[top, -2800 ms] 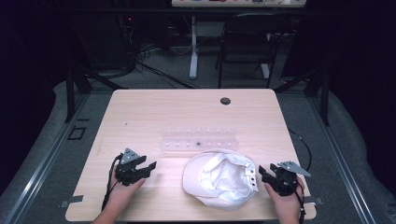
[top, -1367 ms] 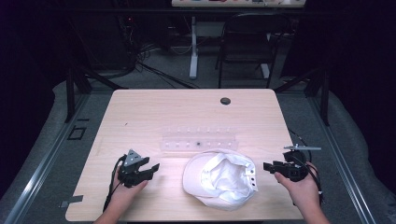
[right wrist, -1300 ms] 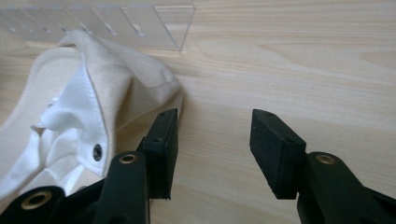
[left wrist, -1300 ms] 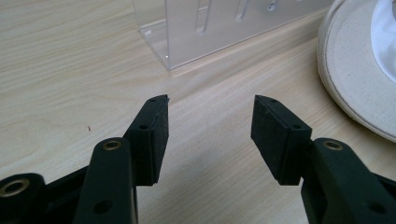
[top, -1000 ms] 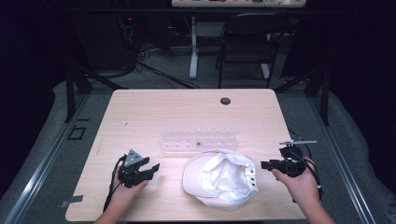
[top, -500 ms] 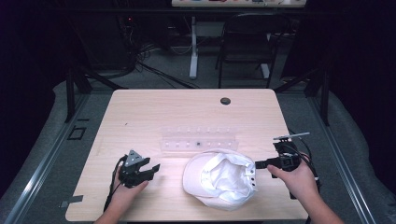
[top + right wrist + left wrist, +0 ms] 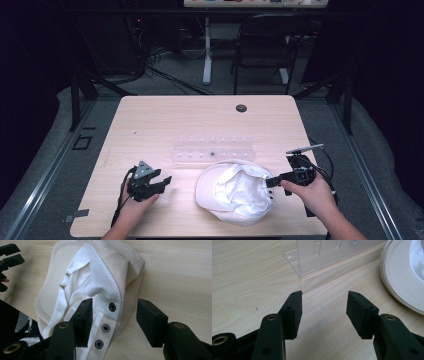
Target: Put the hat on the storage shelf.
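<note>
Right gripper (image 7: 112,315) open, jaws just been widening, straddling the cap's (image 7: 235,192) rear strap (image 7: 106,326); pads not pressing it. Strap is cream cloth with black round snap studs (image 7: 112,306) in a row. Cap lies upside down on the tabletop (image 7: 200,120) near the front edge: cream canvas, stitched curved brim, white crumpled lining. No readable writing. Left gripper (image 7: 324,306) open, empty, over bare light woodgrain, just beside the brim (image 7: 397,277). Clear plastic rack (image 7: 212,151) lies behind the cap.
</note>
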{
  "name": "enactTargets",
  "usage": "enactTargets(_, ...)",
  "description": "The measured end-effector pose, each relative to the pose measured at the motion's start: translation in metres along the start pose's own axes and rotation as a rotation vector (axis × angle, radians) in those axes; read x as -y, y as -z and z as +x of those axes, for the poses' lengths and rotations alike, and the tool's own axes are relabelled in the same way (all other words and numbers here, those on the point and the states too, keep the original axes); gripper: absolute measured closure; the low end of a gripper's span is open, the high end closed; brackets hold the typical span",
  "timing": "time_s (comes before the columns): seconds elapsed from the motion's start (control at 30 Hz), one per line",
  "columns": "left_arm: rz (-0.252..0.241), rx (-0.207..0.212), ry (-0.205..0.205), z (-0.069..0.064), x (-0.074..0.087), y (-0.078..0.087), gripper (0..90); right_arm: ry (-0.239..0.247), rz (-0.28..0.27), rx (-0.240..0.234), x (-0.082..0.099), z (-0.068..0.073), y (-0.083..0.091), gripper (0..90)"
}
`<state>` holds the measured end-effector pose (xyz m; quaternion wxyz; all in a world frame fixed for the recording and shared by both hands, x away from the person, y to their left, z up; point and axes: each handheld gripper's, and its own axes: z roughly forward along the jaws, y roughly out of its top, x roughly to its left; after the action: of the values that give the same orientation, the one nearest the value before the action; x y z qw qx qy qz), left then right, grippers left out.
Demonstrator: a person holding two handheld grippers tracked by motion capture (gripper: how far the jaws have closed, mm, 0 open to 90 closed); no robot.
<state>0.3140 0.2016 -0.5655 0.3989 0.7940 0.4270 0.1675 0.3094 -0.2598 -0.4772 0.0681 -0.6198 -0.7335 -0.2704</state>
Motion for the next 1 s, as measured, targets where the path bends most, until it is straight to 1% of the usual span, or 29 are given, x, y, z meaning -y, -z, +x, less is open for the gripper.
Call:
enactTargets(0.03,0.0,0.0,0.0,0.0,0.0,0.0,47.1,-0.009,-0.001,-0.002,0.001,0.0,-0.001,47.0)
enactTargets(0.07,0.001,0.0,-0.001,0.0,0.0,0.0,47.1,-0.009,0.002,-0.011,0.001,0.0,-0.003,46.8)
enactTargets(0.13,0.002,0.0,-0.001,0.0,0.0,0.0,47.1,-0.015,0.011,-0.012,0.002,0.0,-0.006,46.9)
enactTargets(0.17,0.002,0.0,-0.002,0.0,0.0,0.0,47.1,-0.014,0.027,-0.018,0.003,-0.001,-0.007,46.9)
enactTargets(0.23,0.002,0.0,-0.002,0.0,0.0,0.0,47.1,-0.013,0.041,-0.026,0.004,-0.003,-0.012,46.9)
enactTargets(0.27,0.002,0.0,-0.002,0.0,0.0,0.0,47.1,-0.041,0.022,-0.027,0.006,-0.001,-0.015,46.9)
enactTargets(0.3,0.002,0.001,-0.001,0.0,0.0,0.0,47.1,-0.034,0.034,-0.034,0.006,-0.002,-0.017,46.9)
enactTargets(0.33,0.001,0.002,-0.001,0.0,0.0,0.0,47.0,-0.047,0.032,-0.035,0.007,-0.001,-0.02,46.9)
enactTargets(0.37,0.003,0.003,-0.001,0.0,0.0,0.0,46.9,-0.052,0.043,-0.044,0.007,-0.002,-0.022,46.9)
enactTargets(0.4,0.003,0.003,-0.001,0.0,0.0,0.0,46.8,-0.052,0.043,-0.044,0.007,-0.002,-0.022,46.9)
enactTargets(0.43,0.002,0.004,0.0,0.0,0.0,0.0,46.8,-0.044,0.059,-0.051,0.008,-0.002,-0.026,46.9)
enactTargets(0.47,0.002,0.003,-0.001,0.0,0.0,0.0,46.9,-0.059,0.058,-0.052,0.008,-0.001,-0.028,46.9)
enactTargets(0.5,0.003,0.003,-0.002,0.0,0.0,0.0,46.8,-0.054,0.067,-0.056,0.008,-0.001,-0.03,47.0)
enactTargets(0.53,0.003,0.003,-0.003,0.0,0.0,0.0,46.8,-0.06,0.066,-0.055,0.009,0.0,-0.032,47.2)
enactTargets(0.57,0.003,0.004,-0.003,0.0,0.0,0.0,46.8,-0.057,0.08,-0.065,0.009,0.0,-0.034,47.4)
enactTargets(0.63,0.003,0.004,-0.003,0.0,0.0,0.0,46.8,-0.054,0.094,-0.07,0.009,0.001,-0.036,47.7)
enactTargets(0.67,0.002,0.004,-0.002,0.0,0.0,0.0,46.8,-0.069,0.083,-0.071,0.009,0.003,-0.037,47.9)
enactTargets(0.7,0.001,0.004,-0.001,0.0,0.0,0.0,46.8,-0.061,0.089,-0.076,0.009,0.003,-0.037,48.1)
enactTargets(0.73,0.001,0.004,0.0,0.0,0.0,0.0,46.8,-0.043,0.103,-0.084,0.008,0.003,-0.035,48.1)
enactTargets(0.8,0.003,0.004,-0.002,0.0,0.0,0.0,46.8,-0.055,0.083,-0.086,0.007,0.006,-0.033,48.1)
enactTargets(0.83,0.003,0.004,-0.002,0.0,0.0,0.0,46.8,-0.058,0.079,-0.094,0.006,0.006,-0.031,48.2)
enactTargets(0.9,0.003,0.004,-0.003,0.0,0.0,0.0,46.8,-0.057,0.086,-0.104,0.004,0.007,-0.027,48.7)
enactTargets(0.93,0.003,0.005,-0.002,0.0,0.0,0.0,46.8,-0.081,0.067,-0.104,0.004,0.008,-0.027,48.8)
enactTargets(1.0,0.004,0.004,-0.004,0.0,0.0,0.0,46.8,-0.077,0.067,-0.111,0.003,0.009,-0.024,48.9)
